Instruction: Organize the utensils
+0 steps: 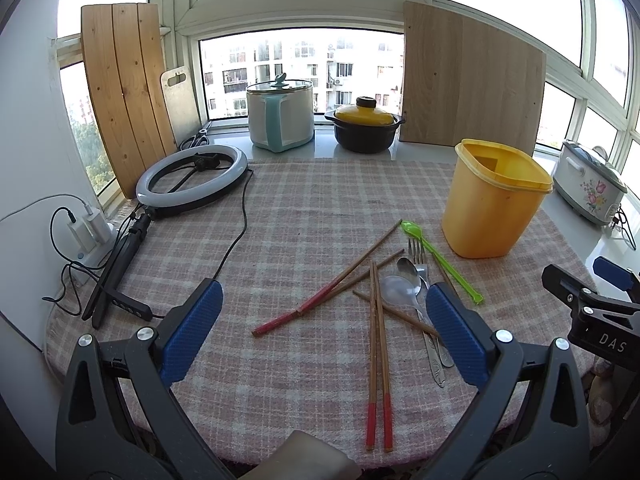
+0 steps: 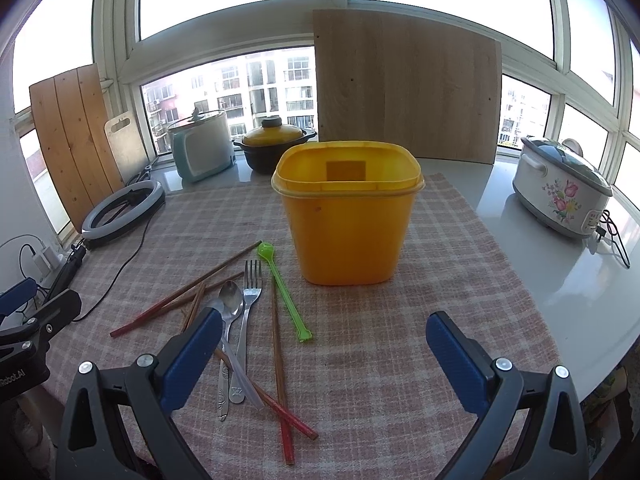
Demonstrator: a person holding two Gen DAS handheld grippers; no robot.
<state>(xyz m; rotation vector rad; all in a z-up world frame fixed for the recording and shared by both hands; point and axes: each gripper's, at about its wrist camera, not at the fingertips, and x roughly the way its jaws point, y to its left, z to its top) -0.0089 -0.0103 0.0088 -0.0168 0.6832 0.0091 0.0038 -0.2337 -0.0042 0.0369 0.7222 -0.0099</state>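
Both my tongs hang above the checked cloth [image 2: 460, 248] with their jaws spread wide and nothing between them: the left tongs [image 1: 324, 332] over bare cloth just left of the pile, the right tongs [image 2: 324, 356] in front of the yellow tub [image 2: 348, 232]. Nothing is in the tub yet, as far as I can see into it.

The utensils lie in a loose heap just left of the tub: wooden chopsticks [image 2: 180, 296], a metal fork [image 2: 250, 292], a metal spoon [image 2: 231, 306], a clear plastic spoon [image 1: 396, 288] and a green plastic spoon [image 2: 286, 292].

The trouble I expect is the tangle. The chopsticks cross one another and run under the metal pieces, so closing on one stick may drag or flick its neighbours, perhaps off the table edge nearby. The thin sticks lie flat on soft cloth, so my pads could pinch the fabric or slip off. The tub is light-looking plastic; a knock while dropping something in could tip it.

The green spoon lies apart from the rest, easiest to take. Its long axis runs diagonally, bowl toward the tub's left corner, handle toward me. The fork and metal spoon lie roughly parallel, heads away from me. One pair of chopsticks points red tips toward me.
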